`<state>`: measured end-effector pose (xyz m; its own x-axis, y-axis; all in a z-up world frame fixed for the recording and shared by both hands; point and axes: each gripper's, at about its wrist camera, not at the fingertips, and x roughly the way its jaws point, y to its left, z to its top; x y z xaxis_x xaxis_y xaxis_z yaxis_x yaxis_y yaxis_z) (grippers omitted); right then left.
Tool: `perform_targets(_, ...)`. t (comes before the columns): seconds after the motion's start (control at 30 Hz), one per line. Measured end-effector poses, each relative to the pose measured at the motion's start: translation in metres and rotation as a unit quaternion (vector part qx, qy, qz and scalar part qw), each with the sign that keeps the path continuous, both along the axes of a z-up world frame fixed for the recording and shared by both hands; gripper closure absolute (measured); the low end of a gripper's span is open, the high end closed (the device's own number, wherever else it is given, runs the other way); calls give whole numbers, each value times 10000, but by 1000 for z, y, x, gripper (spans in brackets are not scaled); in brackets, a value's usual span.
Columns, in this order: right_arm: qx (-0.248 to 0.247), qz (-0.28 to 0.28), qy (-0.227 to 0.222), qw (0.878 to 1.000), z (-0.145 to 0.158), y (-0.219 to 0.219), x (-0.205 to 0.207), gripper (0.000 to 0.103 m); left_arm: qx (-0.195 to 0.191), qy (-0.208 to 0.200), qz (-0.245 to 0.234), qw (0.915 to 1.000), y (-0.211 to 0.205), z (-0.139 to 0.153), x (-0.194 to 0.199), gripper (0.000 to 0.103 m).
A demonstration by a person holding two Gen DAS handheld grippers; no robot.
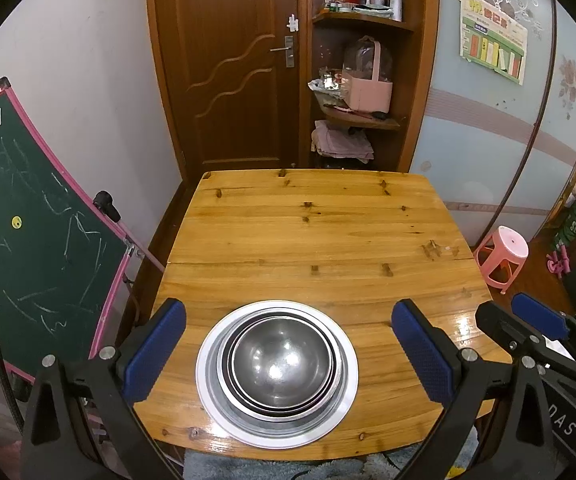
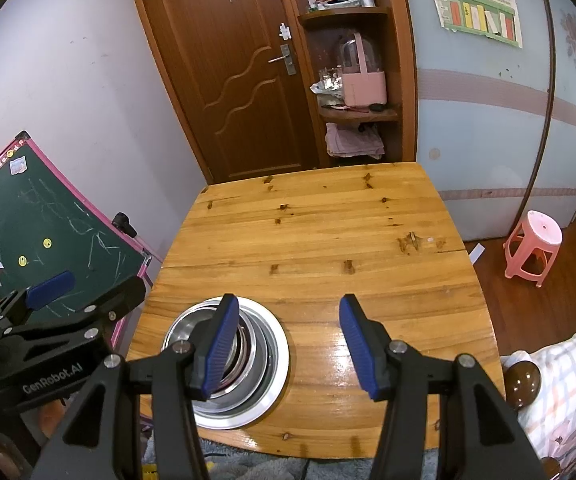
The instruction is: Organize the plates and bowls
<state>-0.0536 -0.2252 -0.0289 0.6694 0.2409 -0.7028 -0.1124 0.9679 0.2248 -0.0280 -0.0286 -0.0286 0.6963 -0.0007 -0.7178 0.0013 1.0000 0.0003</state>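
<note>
Reading "GenRobot.AI": left hand-held gripper (image 2: 67,292)

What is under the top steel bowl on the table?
The top bowl sits nested in other steel bowls, all on a plate. Their rims show; the exact count and the plate's middle are covered.

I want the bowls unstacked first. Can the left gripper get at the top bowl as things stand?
Probably yes. The left gripper is open, with the nested bowls on the plate between its fingers in its view. Nothing covers the stack; the right gripper, also open, is off to the side.
</note>
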Motion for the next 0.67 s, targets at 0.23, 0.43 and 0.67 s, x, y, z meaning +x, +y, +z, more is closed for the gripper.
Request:
perform_targets(0.23, 0, -19, 21, 10000, -3, 1, 0, 50, -3, 36, -10, 10000, 0, -2, 0, 1)
perform_targets(0.43, 59, -37, 74, 9999, -6, 1, 0, 50, -12, 74, -40, 10000, -3, -3, 1, 1)
perform_targets(0.67, 91, -52, 95, 9999, -8, -1, 1, 50, -10, 171, -79, 9998, -6, -5, 3, 1)
